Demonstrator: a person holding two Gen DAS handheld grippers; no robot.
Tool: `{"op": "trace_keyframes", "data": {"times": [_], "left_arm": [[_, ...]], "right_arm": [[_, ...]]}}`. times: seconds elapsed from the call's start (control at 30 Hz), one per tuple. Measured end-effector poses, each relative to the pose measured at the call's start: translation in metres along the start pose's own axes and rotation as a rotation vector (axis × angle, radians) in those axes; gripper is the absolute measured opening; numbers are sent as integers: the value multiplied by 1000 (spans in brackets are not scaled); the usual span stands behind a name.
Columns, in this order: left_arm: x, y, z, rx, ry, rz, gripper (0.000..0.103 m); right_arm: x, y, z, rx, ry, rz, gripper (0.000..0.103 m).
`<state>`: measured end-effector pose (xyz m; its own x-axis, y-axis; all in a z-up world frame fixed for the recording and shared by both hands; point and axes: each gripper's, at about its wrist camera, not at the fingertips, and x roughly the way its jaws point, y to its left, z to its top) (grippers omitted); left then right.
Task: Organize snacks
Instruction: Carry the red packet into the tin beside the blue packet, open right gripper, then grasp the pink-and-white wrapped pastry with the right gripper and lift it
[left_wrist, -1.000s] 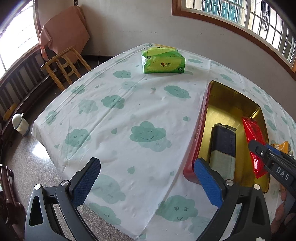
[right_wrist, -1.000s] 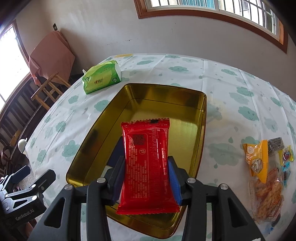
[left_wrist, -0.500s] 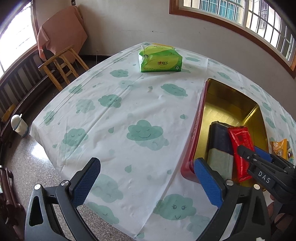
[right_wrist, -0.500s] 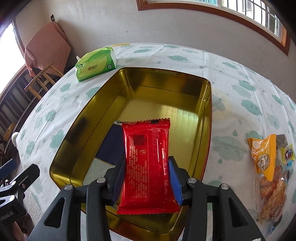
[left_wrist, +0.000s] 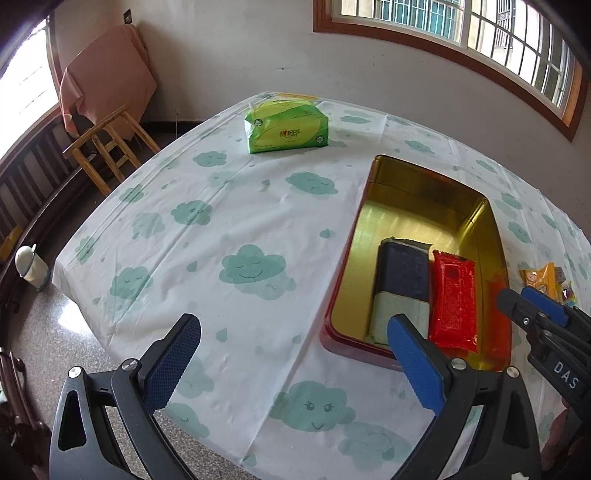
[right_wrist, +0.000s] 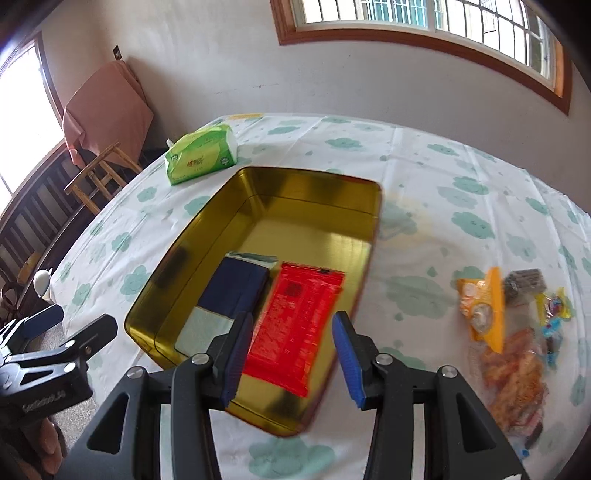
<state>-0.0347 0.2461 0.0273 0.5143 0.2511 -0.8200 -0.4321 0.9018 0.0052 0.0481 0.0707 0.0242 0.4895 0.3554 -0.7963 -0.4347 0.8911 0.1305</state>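
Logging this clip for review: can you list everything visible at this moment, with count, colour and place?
tin: one, gold inside, red outside, on the table.
red snack packet: one, lying flat in the tin.
navy snack packet: one, navy and pale green, in the tin beside the red one.
loose snacks: small pile, orange, grey and mixed colours, on the cloth right of the tin.
tissue pack: one, green, at the far side of the table.
tablecloth: one, white with green clouds.
wooden stool: one, beside the table.
left gripper: open, empty.
right gripper: open, above the red packet.
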Motion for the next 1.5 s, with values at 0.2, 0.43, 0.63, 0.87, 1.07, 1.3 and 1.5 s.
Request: {"op": "trace_keyframes", "data": {"times": [0.2,0.43,0.63,0.87,1.07,1.3,1.5], "left_arm": [[-10,-33,-3,69,-17,-49,100],[-17,-70,-9,157,-27,-109,100],[-24,-102,-14,229,-38,-154,100],[-24,-132,-25,295,-25,-198,100],[-24,-159,-33,351,-23,-247,100],[-16,-188,-39,391,5,-288,100],[-15,-197,-44,416,14,-293,100]], "right_arm": [[-34,-52,-19,65,-30,-57,46],[-59,-125,-60,157,1,-179,46],[-65,-167,-94,243,40,-212,46],[-53,-180,-101,282,43,-176,45],[-51,-186,-98,249,19,-230,40],[-42,-191,-92,225,24,-244,30],[-44,-193,-92,210,40,-270,29]]}}
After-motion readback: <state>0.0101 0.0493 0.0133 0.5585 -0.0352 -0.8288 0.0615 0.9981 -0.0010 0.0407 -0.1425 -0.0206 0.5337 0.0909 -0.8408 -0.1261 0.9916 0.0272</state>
